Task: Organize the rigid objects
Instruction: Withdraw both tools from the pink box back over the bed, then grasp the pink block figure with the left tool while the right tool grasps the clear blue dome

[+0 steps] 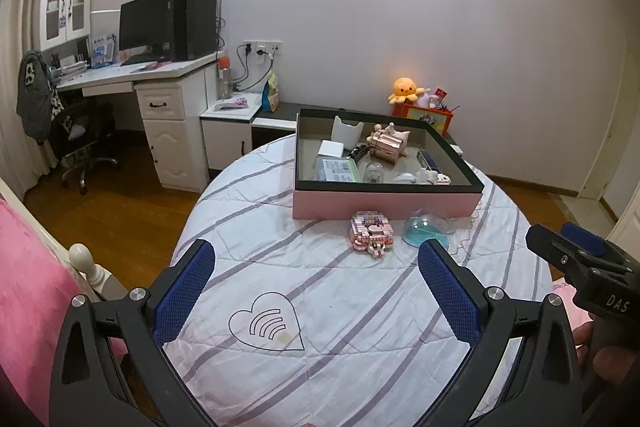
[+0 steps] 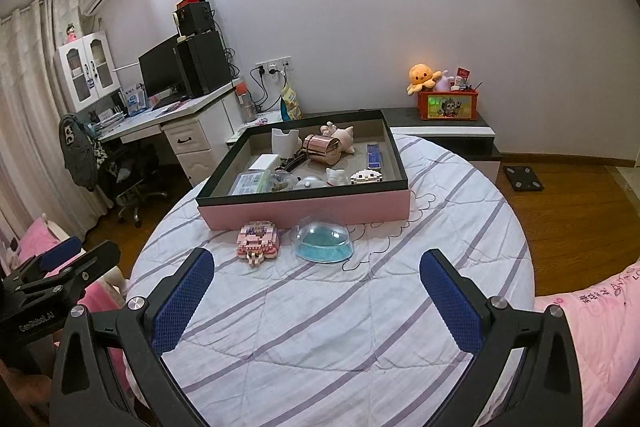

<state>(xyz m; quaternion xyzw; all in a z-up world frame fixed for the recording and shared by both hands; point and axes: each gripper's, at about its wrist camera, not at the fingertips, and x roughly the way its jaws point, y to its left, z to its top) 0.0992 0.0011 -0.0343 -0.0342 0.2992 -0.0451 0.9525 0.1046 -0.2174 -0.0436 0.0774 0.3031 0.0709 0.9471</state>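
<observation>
The left gripper point(image 1: 316, 263) hangs over the striped bed cover point(image 1: 312, 307) with its two blue pads spread wide apart and nothing between them. Past it, near the middle of the bed, a pink brick toy point(image 1: 371, 230) sits on the cover, just in front of the pink box point(image 1: 384, 205). Right beside the toy is a clear dome with a blue bottom point(image 1: 425, 230). The box has a dark rim and holds many small things: a white cube, a shiny pink-gold can point(image 2: 321, 148), a little white cat, and others too small to tell. To the right, the right gripper point(image 2: 316, 263) is spread wide too and grips nothing. An orange plush octopus point(image 2: 423, 77) sits far back by the wall.
</observation>
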